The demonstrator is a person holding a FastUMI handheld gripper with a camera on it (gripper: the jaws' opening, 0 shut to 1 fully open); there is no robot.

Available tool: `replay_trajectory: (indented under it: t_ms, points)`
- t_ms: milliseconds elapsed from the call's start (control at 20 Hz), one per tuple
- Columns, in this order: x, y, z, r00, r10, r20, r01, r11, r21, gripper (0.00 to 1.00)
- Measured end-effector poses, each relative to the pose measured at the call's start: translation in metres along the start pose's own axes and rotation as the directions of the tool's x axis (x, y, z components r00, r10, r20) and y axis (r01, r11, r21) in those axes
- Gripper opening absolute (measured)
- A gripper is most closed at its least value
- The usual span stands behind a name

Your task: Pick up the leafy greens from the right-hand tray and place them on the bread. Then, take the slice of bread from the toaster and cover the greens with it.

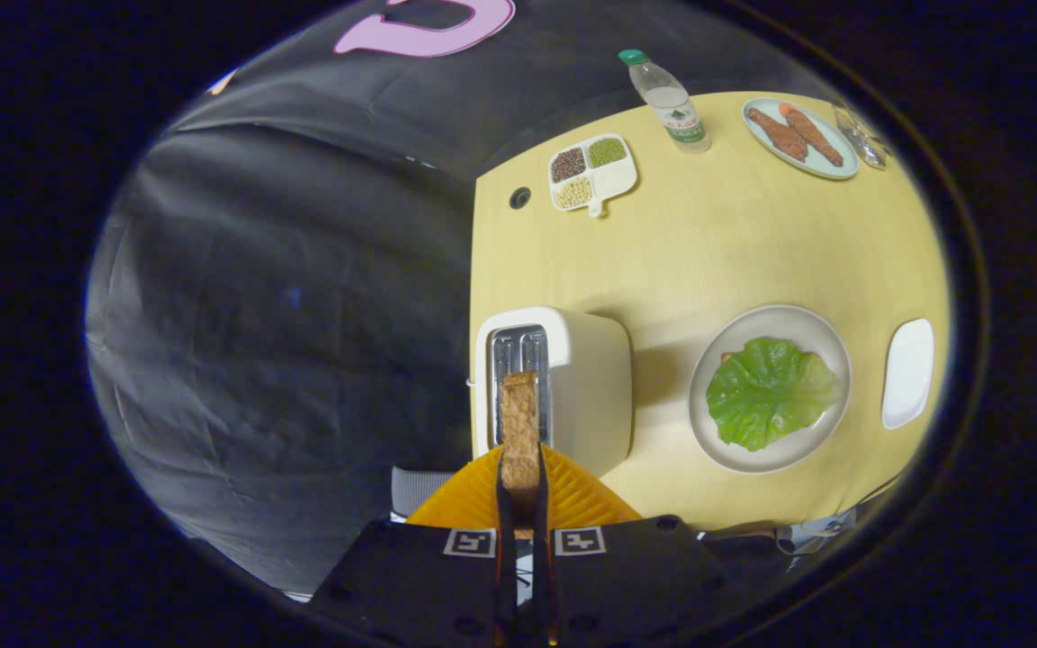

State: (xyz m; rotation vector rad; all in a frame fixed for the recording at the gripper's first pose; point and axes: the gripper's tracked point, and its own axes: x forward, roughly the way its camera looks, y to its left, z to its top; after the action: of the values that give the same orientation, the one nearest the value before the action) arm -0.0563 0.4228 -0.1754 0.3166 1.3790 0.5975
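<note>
- The slice of bread (519,423) stands on edge in the lower middle of the frame, clamped between the two fingers of the tongs (520,468), which are closed almost together with only the slice's thickness between them.
- The slice's far end lies over a slot of the white toaster (572,378), which stands near the left edge of the pale wooden worktop (707,261).
- The leafy greens (769,391) lie on a round plate (807,324) right of the toaster; a brown edge of bread shows under the leaf at its upper left.
- A white tray (907,371) sits just right of the plate.
- At the upper middle of the frame a divided dish (592,173) holds dark, green and pale grains.
- Beside it stands a clear bottle (670,101) with a green cap; its label is too small to read.
- At the upper right an oval plate (799,137) carries two brown pieces of food.
- Two square black-and-white markers (469,542) sit on the tongs' body.
</note>
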Motion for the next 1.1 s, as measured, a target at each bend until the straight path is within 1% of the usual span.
replay_trajectory:
  t_ms: [150, 250, 450, 600, 700, 800, 900, 1100]
  points:
    - [-0.020, -0.027, 0.012, 0.996, 0.075, 0.043, -0.075, 0.997, -0.012, 0.10]
    - [-0.021, -0.061, 0.014, 0.992, 0.112, 0.059, -0.112, 0.994, -0.002, 0.10]
    - [-0.013, -0.131, 0.009, 0.987, 0.141, 0.074, -0.145, 0.988, 0.058, 0.09]
    - [-0.009, -0.164, 0.009, 0.981, 0.160, 0.106, -0.164, 0.986, 0.038, 0.09]
    - [-0.003, -0.181, 0.011, 0.978, 0.166, 0.126, -0.172, 0.984, 0.039, 0.09]
    - [0.009, -0.199, 0.014, 0.977, 0.168, 0.132, -0.178, 0.981, 0.071, 0.09]
    - [0.023, -0.217, 0.014, 0.981, 0.149, 0.125, -0.162, 0.982, 0.100, 0.10]
    - [0.044, -0.241, 0.008, 0.991, 0.099, 0.089, -0.109, 0.988, 0.112, 0.10]
